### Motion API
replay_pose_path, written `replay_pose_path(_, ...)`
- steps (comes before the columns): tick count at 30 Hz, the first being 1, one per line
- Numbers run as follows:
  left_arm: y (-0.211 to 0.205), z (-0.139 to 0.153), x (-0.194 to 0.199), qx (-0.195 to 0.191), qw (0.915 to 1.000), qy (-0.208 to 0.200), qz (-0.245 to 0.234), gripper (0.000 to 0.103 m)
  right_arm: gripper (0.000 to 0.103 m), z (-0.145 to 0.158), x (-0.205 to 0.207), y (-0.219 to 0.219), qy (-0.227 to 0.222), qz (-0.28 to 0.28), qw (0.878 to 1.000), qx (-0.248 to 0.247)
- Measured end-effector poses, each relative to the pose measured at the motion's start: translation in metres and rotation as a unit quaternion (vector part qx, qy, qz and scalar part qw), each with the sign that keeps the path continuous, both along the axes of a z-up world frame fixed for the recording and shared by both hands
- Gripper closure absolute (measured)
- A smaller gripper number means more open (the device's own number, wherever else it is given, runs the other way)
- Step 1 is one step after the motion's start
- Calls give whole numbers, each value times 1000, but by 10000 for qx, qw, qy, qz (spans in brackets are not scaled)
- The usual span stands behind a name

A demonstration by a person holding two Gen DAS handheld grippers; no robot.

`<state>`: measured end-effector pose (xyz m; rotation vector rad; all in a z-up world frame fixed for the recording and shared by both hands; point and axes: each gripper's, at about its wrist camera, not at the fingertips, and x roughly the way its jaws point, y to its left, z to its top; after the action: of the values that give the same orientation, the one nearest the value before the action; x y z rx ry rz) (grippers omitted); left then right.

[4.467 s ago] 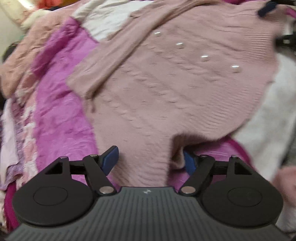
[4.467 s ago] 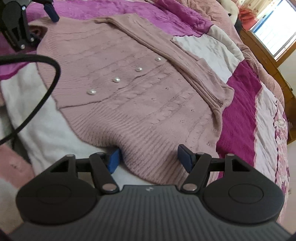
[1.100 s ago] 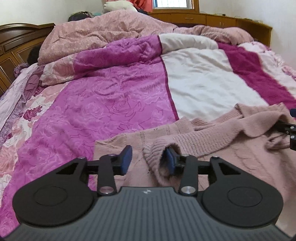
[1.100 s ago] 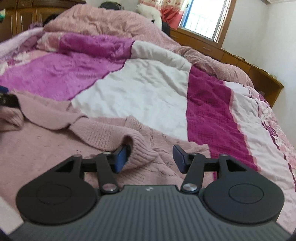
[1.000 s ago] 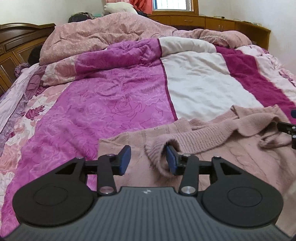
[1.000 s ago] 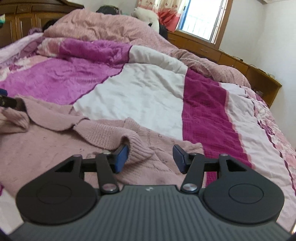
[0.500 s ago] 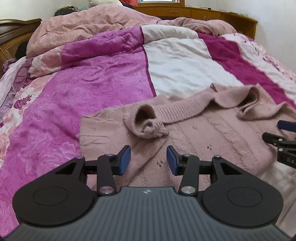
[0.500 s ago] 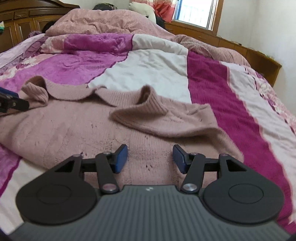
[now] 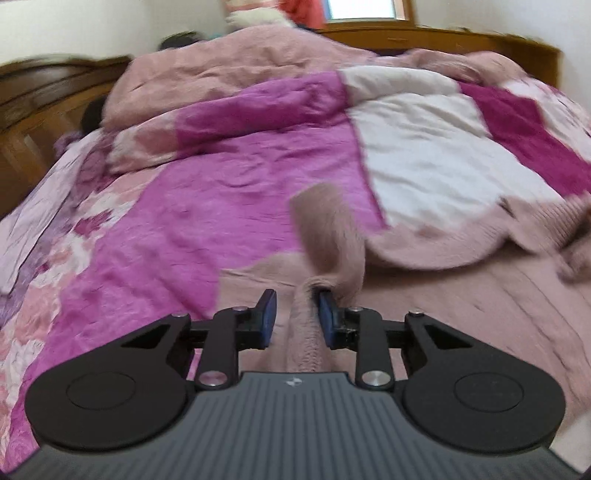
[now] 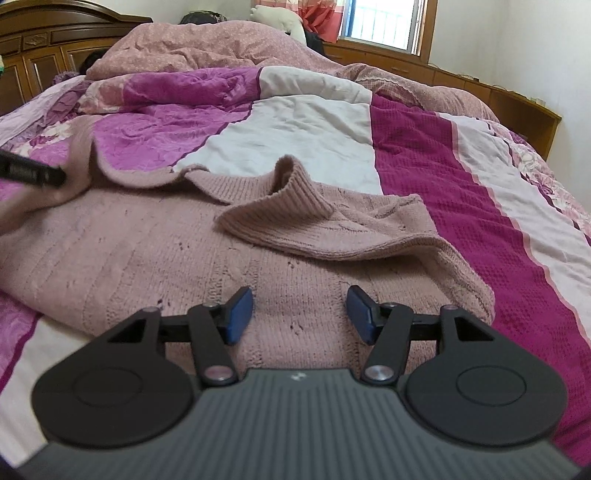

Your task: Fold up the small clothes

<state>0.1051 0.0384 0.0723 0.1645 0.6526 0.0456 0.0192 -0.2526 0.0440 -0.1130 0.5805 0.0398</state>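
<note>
Here, a bed quilt [image 10: 317,122] in magenta, white and floral panels fills both views, with a rumpled pink duvet [image 10: 207,44] heaped at its far end before a wooden headboard [image 10: 48,40] and a window [image 10: 384,22]. The pink knit sweater [image 10: 155,258] lies flat on the quilt's near part, its long side running across the right wrist view; one sleeve [image 10: 303,218] is folded over the body, cuff tilted up toward the headboard. The right gripper [image 10: 300,314] hovers just above the knit, jaws apart and empty. The left gripper [image 9: 294,318] has just been closing; a sleeve fold sits between its jaws against the right-hand pad, gap at the other. That view is blurred, so contact is unclear, and the sweater's right side is cut off there.
</note>
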Motion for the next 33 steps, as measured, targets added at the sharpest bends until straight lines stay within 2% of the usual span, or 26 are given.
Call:
replay_pose_path(6,43,8,15,-404,9966,229,687,68,44,2,0,0,10,1,10000,-15)
replay_pose_path(12,60,12,4,-593,9948,220,795,68,44,18,3,-7,-130,29,9999,107)
replay_pose_path(18,57,15,4,-1124,9921,256,487,66,44,28,17,-4,-355,436,9968,-572)
replay_pose_path(23,62,7,16,-1443,9875,339,535,66,44,22,30,8,-190,1257,9861,-1067)
replay_pose_path(26,69,-1,22,-1685,9830,475,554,66,45,12,38,15,-124,1452,9792,-1411)
replay_pose_path(27,70,-4,24,-1753,9817,496,550,66,51,11,41,16,-129,1452,9785,-1461)
replay_pose_path(28,72,-6,26,-1815,9806,501,546,66,64,11,45,14,-151,1429,9794,-1420)
replay_pose_path(29,74,-8,27,-1868,9797,487,541,66,97,12,49,12,-143,1370,9814,-1340)
replay_pose_path(30,76,-9,29,-1925,9788,463,532,66,93,13,52,9,-114,1269,9835,-1283)
replay_pose_path(33,82,-13,33,-2138,9741,471,560,66,93,23,59,-4,-383,905,9891,-1099)
